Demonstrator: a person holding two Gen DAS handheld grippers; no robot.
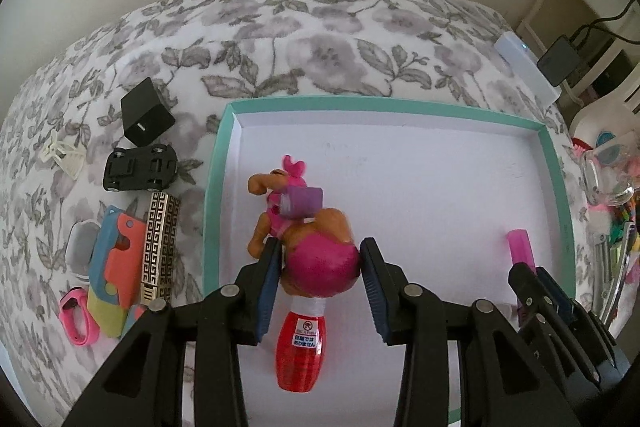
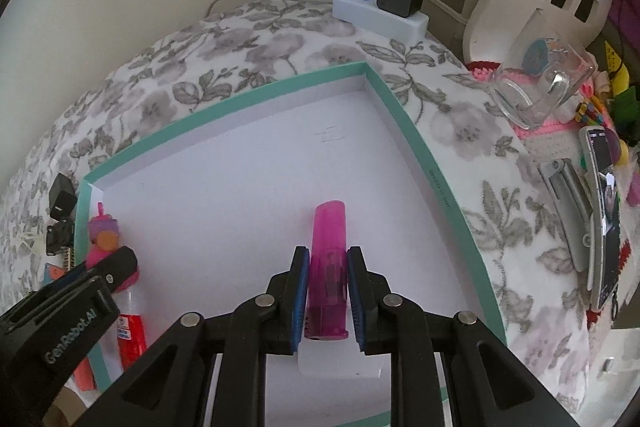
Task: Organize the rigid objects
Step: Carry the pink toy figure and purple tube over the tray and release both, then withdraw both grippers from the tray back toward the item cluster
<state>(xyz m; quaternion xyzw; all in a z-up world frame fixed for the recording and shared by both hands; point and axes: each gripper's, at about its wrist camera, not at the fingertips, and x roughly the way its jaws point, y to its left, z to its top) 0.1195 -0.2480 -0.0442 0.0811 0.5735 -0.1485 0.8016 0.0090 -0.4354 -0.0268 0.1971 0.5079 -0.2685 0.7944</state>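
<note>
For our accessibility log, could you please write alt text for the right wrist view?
The right gripper is shut on a translucent pink plastic lighter over the white floor of a teal-rimmed shallow box on a floral cloth.

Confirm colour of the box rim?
Teal-green rim, white inside. Shows best in the right wrist view.
</note>
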